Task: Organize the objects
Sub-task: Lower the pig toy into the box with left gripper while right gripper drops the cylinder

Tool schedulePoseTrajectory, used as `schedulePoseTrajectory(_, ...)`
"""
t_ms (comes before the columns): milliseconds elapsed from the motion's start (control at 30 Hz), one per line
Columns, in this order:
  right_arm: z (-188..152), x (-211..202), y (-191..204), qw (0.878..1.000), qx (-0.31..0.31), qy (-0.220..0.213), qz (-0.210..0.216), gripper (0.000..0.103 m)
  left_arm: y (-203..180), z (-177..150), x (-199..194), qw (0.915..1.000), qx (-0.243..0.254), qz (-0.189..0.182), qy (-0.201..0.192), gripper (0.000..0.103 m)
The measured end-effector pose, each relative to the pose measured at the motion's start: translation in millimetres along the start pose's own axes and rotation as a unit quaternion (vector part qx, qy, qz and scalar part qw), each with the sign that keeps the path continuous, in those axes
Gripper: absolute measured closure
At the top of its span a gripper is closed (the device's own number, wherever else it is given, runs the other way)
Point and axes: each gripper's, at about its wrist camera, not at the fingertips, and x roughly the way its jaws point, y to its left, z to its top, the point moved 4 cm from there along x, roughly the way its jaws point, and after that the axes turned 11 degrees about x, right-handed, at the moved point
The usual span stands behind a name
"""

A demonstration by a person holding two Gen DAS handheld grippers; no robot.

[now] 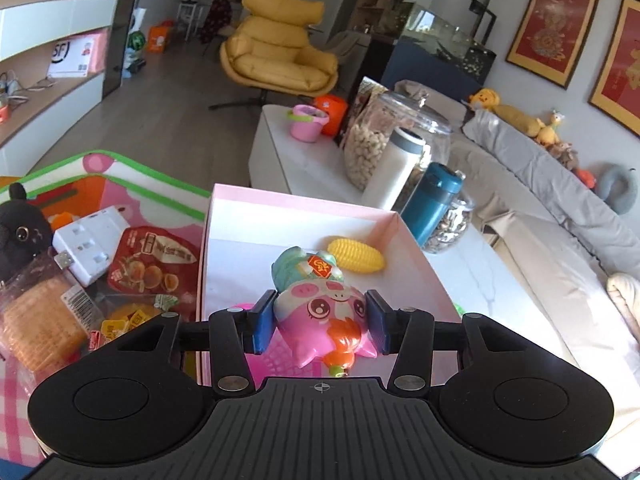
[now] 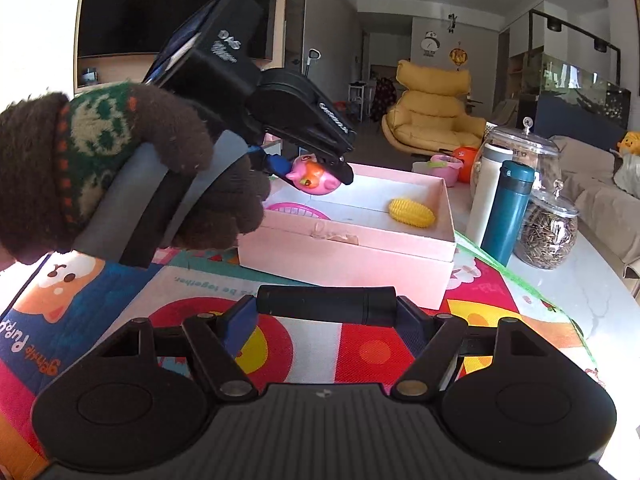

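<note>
Left wrist view: my left claw (image 1: 320, 322) grips the pink pig toy (image 1: 320, 316) above the pink box (image 1: 280, 204). Released here, it could bounce onto the yellow corn (image 1: 356, 255). My right claw (image 2: 326, 312) clamps a black cylinder (image 2: 326, 304)

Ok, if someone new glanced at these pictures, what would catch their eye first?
Probably the pink pig toy pinched in the left gripper, over the open pink box, where a yellow toy corn lies. Next, the black cylinder held crosswise in the right gripper above the colourful play mat.
</note>
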Motion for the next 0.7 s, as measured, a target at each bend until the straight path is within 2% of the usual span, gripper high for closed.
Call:
schedulePoseTrajectory(33, 1.3, 2.4, -1.1, 1.0, 0.003, 0.002, -0.001, 0.029, 0.3, -1.6, -6.5, 0.9999, 0.011, -0.001, -0.007, 0.053)
schedulePoseTrajectory(100, 4.2, 8.2, -1.0, 1.0, 0.003, 0.005, -0.006, 0.029, -9.8, -4.9, -16.0, 0.9953, 0.091, 0.024, -0.02, 0.052)
schedulePoseTrajectory(167, 6.2, 14.4, 2.1, 1.0, 0.002, 0.009, -0.006, 0.029, -27.0, -11.6, -11.4, 0.9803, 0.187, 0.064, 0.0, 0.052)
schedulePoseTrajectory(200, 6.7, 17.2, 4.4, 1.0, 0.002, 0.012, -0.007, 0.029, -31.0, -13.3, -7.7, 0.9779, 0.199, 0.063, 0.008, 0.052)
schedulePoseTrajectory(300, 7.2, 20.8, 9.2, 1.0, 0.002, 0.019, -0.013, 0.029, -21.0, -10.4, 7.9, 0.993, 0.113, 0.001, 0.034, 0.049)
schedulePoseTrajectory(333, 6.7, 20.5, 9.9, 1.0, 0.001, 0.022, -0.016, 0.029, -18.4, -10.2, 15.0, 0.9938, 0.099, -0.009, 0.05, 0.049)
schedulePoseTrajectory(400, 5.7, 19.1, 10.1, 0.999, -0.006, 0.028, -0.022, 0.029, -14.1, -11.1, 24.6, 0.9929, 0.096, 0.0, 0.07, 0.052)
schedulePoseTrajectory(467, 5.9, 16.2, 10.2, 0.999, -0.018, 0.027, -0.031, 0.029, -12.3, -10.8, 24.1, 0.9924, 0.105, 0.005, 0.064, 0.053)
schedulePoseTrajectory(500, 6.4, 15.4, 9.9, 0.999, -0.022, 0.026, -0.035, 0.029, -9.9, -10.0, 21.0, 0.9935, 0.099, 0.0, 0.056, 0.053)
schedulePoseTrajectory(567, 10.0, 13.9, 9.3, 0.999, -0.022, 0.023, -0.039, 0.029, 4.3, -5.1, 1.8, 0.999, 0.041, -0.018, -0.003, 0.053)
schedulePoseTrajectory(633, 18.4, 12.1, 8.6, 0.999, -0.015, 0.014, -0.039, 0.029, 20.7, -1.5, -22.8, 0.9983, -0.007, -0.028, -0.05, 0.053)
schedulePoseTrajectory(700, 34.4, 12.5, 6.1, 0.999, -0.007, 0.001, -0.039, 0.029, 36.0, -4.3, -49.6, 0.9963, -0.017, -0.018, -0.082, 0.053)
